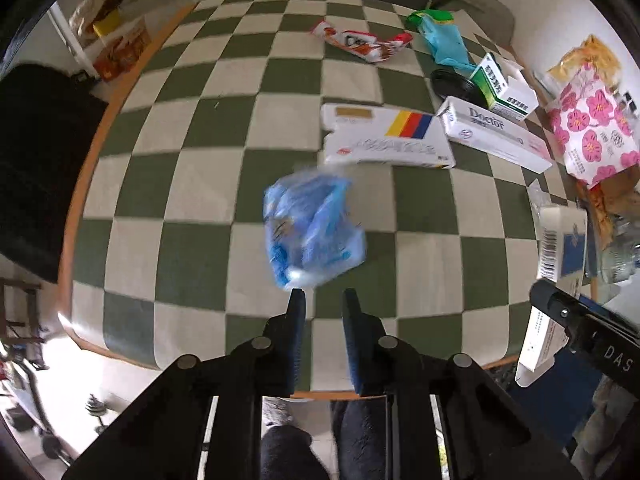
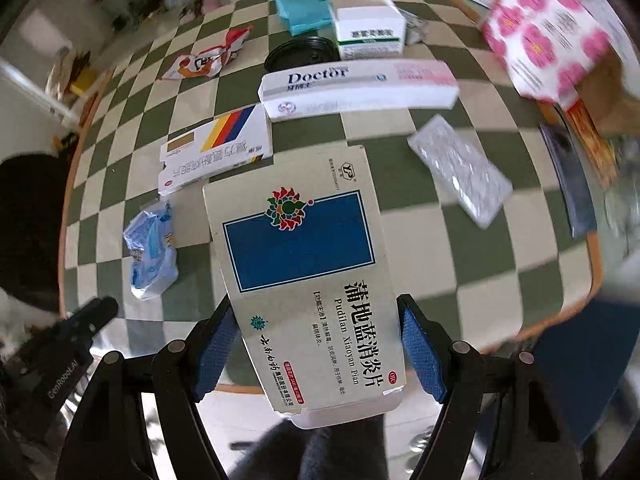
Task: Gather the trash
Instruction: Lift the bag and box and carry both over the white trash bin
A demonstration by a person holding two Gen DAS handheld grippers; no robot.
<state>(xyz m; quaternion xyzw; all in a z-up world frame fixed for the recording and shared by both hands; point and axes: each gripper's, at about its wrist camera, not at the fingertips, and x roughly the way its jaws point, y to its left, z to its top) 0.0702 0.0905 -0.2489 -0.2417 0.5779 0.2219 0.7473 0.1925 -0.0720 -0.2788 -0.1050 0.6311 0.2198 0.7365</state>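
Observation:
A crumpled blue plastic wrapper (image 1: 312, 232) (image 2: 150, 252) lies on the green-and-white checked tablecloth (image 1: 200, 184). My left gripper (image 1: 322, 298) hovers just in front of it, pointing steeply down; its jaws stand a narrow gap apart with only cloth showing between them, and the left fingertip is at the wrapper's near edge. In the right wrist view the left gripper (image 2: 92, 316) sits low at the left. My right gripper (image 2: 316, 304) is shut on a flat grey medicine box with a blue rectangle (image 2: 300, 264), held by its long edges above the table's front edge.
On the table lie a striped white box (image 1: 384, 136), a "Doctor" box (image 2: 356, 84), a green-and-white box (image 2: 372, 32), a black lid (image 2: 300, 54), a red wrapper (image 1: 360, 42), a teal bag (image 1: 444, 40) and a blister pack (image 2: 460, 168). A pink-flowered bag (image 1: 592, 132) stands right.

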